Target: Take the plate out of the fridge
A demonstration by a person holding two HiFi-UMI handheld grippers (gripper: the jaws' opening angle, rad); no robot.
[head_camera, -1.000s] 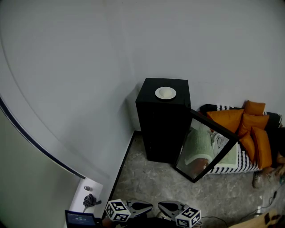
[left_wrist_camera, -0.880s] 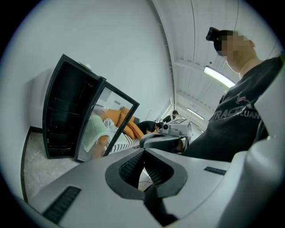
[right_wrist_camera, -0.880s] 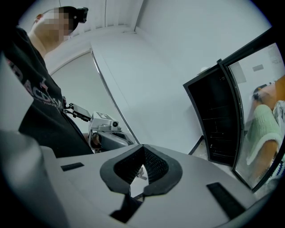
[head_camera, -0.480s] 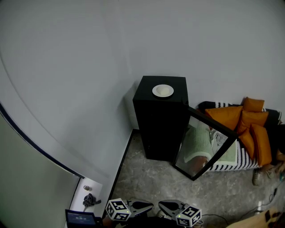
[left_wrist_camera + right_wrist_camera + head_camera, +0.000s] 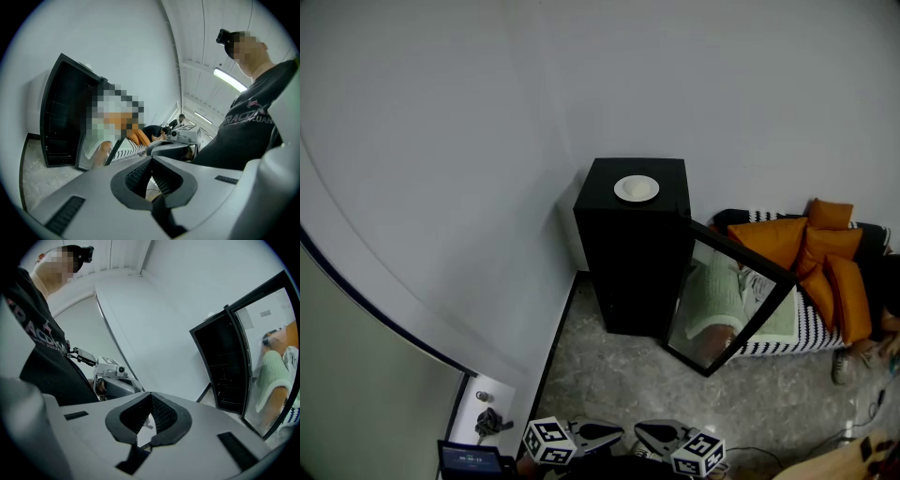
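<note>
A white plate [image 5: 636, 188] rests on top of a black fridge [image 5: 628, 262] that stands against the wall. The fridge's glass door [image 5: 727, 302] hangs open to the right. Both grippers are low at the bottom edge of the head view, far from the fridge. The left gripper [image 5: 614, 435] and right gripper [image 5: 639, 435] point toward each other, both shut with nothing between the jaws. In the left gripper view the left gripper [image 5: 151, 160] has its jaws meeting at the tip, with the fridge [image 5: 61, 122] at left. In the right gripper view the right gripper [image 5: 150, 399] is likewise shut, and the fridge [image 5: 225, 366] is at right.
A striped mattress with orange cushions [image 5: 825, 272] lies right of the fridge, behind the door. A shoe [image 5: 842, 370] sits on the stone floor. A laptop [image 5: 469, 459] and a small white ledge [image 5: 487, 412] are at bottom left. The person's dark shirt [image 5: 253, 136] fills part of both gripper views.
The head view has shifted a little, so the fridge and plate sit slightly further left and higher in the picture. Both grippers stay low and shut.
</note>
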